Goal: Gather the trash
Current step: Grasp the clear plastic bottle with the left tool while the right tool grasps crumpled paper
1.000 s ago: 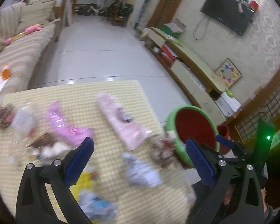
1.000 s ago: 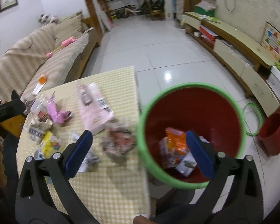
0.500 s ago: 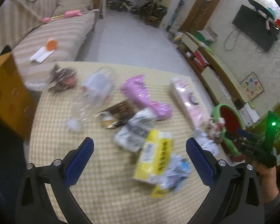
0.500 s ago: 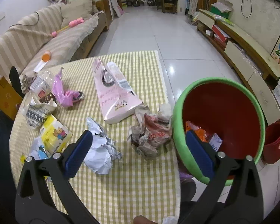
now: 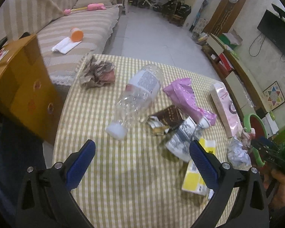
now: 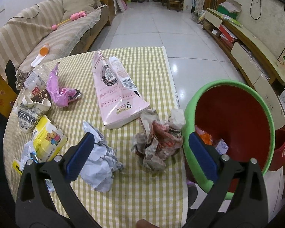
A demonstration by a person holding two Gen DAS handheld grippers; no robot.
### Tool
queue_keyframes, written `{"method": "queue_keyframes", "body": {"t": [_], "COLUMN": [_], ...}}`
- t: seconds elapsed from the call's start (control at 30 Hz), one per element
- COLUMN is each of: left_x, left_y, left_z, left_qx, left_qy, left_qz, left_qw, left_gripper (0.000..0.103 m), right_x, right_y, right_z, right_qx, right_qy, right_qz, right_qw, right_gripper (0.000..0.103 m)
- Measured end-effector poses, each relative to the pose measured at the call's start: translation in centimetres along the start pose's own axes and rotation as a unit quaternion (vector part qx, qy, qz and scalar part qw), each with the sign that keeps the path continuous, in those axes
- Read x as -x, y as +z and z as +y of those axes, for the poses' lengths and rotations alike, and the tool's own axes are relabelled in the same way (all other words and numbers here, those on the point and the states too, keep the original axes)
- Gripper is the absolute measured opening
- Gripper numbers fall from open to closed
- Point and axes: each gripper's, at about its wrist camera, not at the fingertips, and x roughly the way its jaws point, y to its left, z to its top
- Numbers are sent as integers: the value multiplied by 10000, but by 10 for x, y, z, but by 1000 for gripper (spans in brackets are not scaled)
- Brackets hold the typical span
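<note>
The green-rimmed red bin (image 6: 235,133) fills the right wrist frame's right side. Crumpled brown paper (image 6: 157,142) lies centre-frame, just ahead between the right gripper's (image 6: 140,153) spread, empty jaws (nearer arm); the left gripper (image 5: 140,161) gapes empty too.

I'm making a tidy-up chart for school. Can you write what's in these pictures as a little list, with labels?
place: table with a checked cloth
bin: red bucket with green rim, beside the table, some wrappers inside
nearest the bin: crumpled brown and red wrapper
other trash: pink box, clear plastic bottle, purple bag, white crumpled paper, yellow packet
left gripper: open, empty
right gripper: open, empty
</note>
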Motion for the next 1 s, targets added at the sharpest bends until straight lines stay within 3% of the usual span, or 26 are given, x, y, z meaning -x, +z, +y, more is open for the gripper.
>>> {"method": "queue_keyframes", "body": {"t": [0.4, 0.8, 1.0], "left_x": [-61, -98, -112], "left_y": [61, 74, 78], "left_z": [-21, -22, -17], "left_qx": [-671, -869, -825], "left_qy": [105, 449, 419], "left_qz": [272, 382, 533], "left_qw": [9973, 9945, 9943], "left_gripper": [95, 93, 71], "right_x": [-26, -42, -45], "right_y": [9, 3, 2], "right_z": [0, -3, 2], "right_qx": [-23, 164, 379], "right_qy": [4, -346, -480], "right_qz": [190, 342, 388], "right_qw": [9998, 9987, 9974], "right_gripper": [95, 81, 78]}}
